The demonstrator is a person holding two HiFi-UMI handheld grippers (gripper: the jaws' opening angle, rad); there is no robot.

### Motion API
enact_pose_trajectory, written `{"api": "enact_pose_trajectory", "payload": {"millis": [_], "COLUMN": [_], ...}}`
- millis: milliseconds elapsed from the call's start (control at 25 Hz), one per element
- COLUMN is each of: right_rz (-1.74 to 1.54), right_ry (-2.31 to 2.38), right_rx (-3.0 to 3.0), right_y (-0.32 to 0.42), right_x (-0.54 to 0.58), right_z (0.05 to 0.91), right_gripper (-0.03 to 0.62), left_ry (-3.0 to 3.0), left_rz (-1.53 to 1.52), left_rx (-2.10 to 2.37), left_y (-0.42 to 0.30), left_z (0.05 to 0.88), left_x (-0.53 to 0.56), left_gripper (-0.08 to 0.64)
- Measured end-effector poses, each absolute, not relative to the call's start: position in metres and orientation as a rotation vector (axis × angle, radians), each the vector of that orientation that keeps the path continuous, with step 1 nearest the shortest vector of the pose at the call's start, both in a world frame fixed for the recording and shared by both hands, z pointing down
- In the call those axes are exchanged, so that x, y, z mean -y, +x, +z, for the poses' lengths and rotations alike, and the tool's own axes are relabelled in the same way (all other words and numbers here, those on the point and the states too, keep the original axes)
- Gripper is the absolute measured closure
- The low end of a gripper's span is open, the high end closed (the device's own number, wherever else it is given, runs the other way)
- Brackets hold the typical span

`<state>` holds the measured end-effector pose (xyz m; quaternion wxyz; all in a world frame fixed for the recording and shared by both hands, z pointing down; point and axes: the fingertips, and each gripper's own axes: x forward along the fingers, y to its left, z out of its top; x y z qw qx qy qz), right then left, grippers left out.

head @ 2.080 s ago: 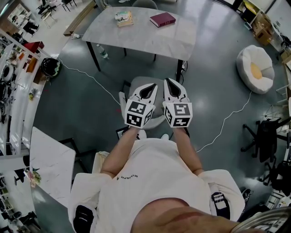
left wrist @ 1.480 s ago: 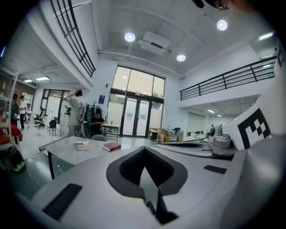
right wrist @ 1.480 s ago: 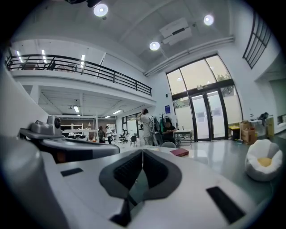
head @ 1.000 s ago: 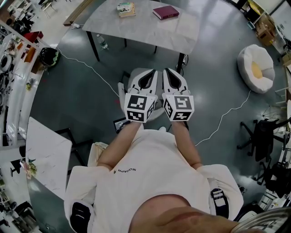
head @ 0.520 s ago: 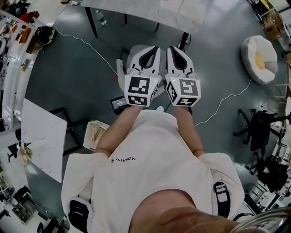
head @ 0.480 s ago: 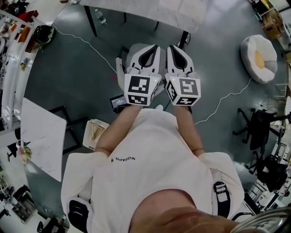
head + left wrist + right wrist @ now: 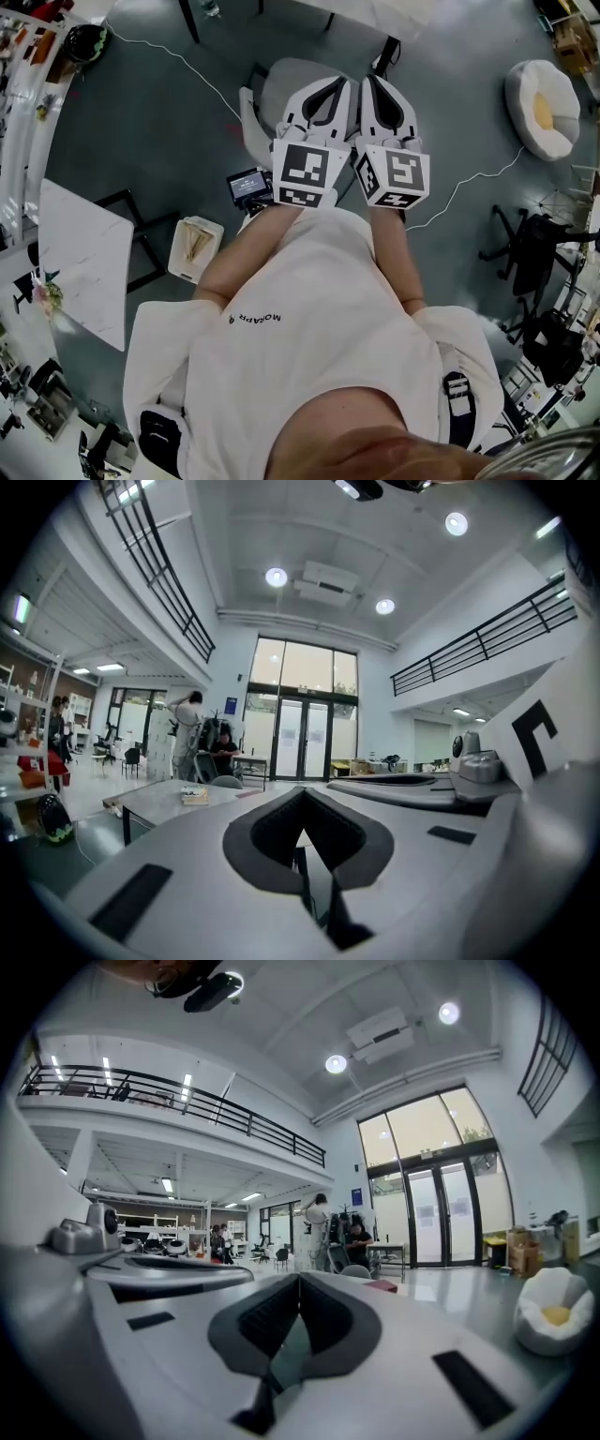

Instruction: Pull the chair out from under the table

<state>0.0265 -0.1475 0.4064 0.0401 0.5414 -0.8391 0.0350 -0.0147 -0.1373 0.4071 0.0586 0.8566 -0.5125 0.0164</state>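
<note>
In the head view a grey chair (image 7: 272, 89) stands on the dark floor just in front of the grey table (image 7: 370, 7), of which only the near edge and a leg show at the top. My left gripper (image 7: 334, 82) and right gripper (image 7: 379, 81) are held side by side, level, over the chair's right part. Both have their jaws closed tip to tip, with nothing visible between them. The grippers hide any contact with the chair. The left gripper view shows the table top (image 7: 159, 799) with a book (image 7: 195, 797) ahead.
A white marble table (image 7: 80, 262) stands at the left, with a small box (image 7: 192, 246) and a dark device (image 7: 247, 185) on the floor nearby. A white cable (image 7: 169, 66) crosses the floor. A beanbag (image 7: 542, 108) and office chairs (image 7: 534, 253) are at the right.
The table has slid up and almost out of the head view. The chair and both grippers sit higher in the picture. The grippers stay side by side and shut.
</note>
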Motion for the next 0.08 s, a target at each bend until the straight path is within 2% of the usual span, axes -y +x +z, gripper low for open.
{"api": "enact_pose_trajectory", "payload": {"millis": [80], "right_rz": [0.101], "right_ry": [1.664], "right_rx": [2.565], "right_y": [0.0292], "right_x": [0.1486], "right_z": [0.4082], "right_gripper": [0.580], "left_ry": [2.612], "left_rz": [0.058], "left_rx": [1.557], "left_y": [-0.0104], "left_z": [0.4077], "left_x": [0.1358], "left_gripper": [0.558]}}
